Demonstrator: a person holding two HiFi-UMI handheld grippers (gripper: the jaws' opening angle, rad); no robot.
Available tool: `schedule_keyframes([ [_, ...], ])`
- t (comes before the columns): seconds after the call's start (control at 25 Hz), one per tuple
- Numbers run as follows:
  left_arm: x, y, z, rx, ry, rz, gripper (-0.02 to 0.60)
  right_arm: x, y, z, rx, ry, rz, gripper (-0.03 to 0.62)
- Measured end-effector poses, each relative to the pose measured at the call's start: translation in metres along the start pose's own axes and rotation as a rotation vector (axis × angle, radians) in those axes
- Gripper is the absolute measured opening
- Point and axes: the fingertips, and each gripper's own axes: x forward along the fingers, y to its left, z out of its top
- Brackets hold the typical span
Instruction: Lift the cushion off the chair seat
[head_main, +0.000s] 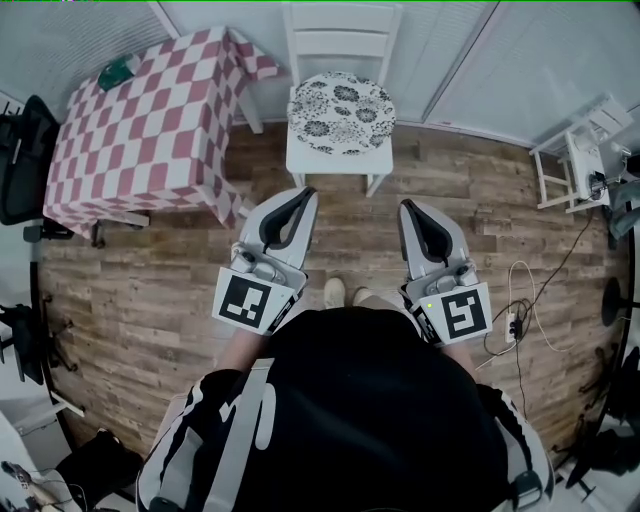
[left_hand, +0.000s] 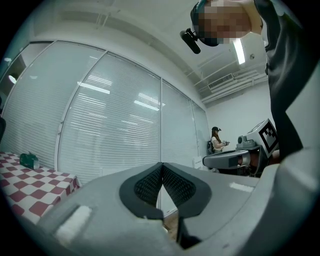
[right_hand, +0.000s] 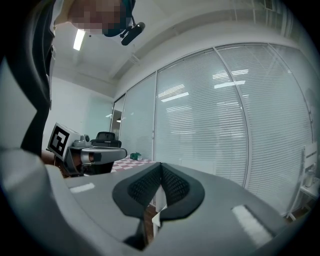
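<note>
Straight ahead of both hands: round black-and-white floral fabric cushion, flat on the seat of a white wooden chair, covering most of it, with bare strips along the seat's front and left edges. Left hand-held gripper jaws together, nothing between them, tip just short of the seat's front edge. Right hand-held gripper likewise closed and empty, off the seat's front right corner. No long axis on a round cushion. Left probably nearer; needs opening, then reaching forward and down.
</note>
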Motion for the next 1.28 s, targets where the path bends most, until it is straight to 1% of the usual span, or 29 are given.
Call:
schedule_keyframes([
  [0.16,0.002,0.004,0.005,0.012,-0.029,-0.006,0.0,0.004,0.001,0.001,-0.007,0.006,0.009,-0.002],
  [0.36,0.002,0.005,0.004,0.012,-0.03,-0.012,0.0,0.007,0.004,-0.001,-0.01,0.011,0.011,-0.002],
  [0.44,0.001,0.005,0.004,0.012,-0.03,-0.013,0.0,0.008,0.004,-0.002,0.003,0.012,0.014,-0.002],
  [0.56,0.0,0.004,0.002,0.008,-0.03,-0.02,0.0,0.008,0.007,0.001,0.019,-0.035,0.033,-0.002],
  [0.64,0.0,0.002,0.002,0.008,-0.035,-0.03,0.0,0.007,0.009,0.007,0.002,-0.085,0.046,-0.002],
  [0.68,0.001,0.001,0.001,0.01,-0.033,-0.032,0.0,0.007,0.009,0.007,-0.005,-0.093,0.047,-0.002],
  [0.84,0.005,0.001,-0.006,0.004,-0.011,-0.023,0.0,0.004,0.002,0.0,0.007,-0.046,0.025,-0.002],
  [0.92,0.007,0.002,-0.006,0.002,-0.013,-0.023,0.0,0.003,-0.002,-0.003,0.021,-0.047,0.026,-0.002],
  [1.04,0.01,0.006,-0.006,0.006,-0.018,-0.023,0.0,0.007,-0.007,-0.01,0.041,-0.02,0.022,-0.002],
  [1.16,0.017,0.01,-0.006,0.015,-0.01,-0.021,0.0,0.015,-0.013,-0.011,0.032,0.02,0.012,-0.002],
  [1.28,0.027,0.016,-0.006,0.021,-0.002,-0.022,0.0,0.026,-0.019,-0.007,0.017,0.013,0.016,-0.002],
])
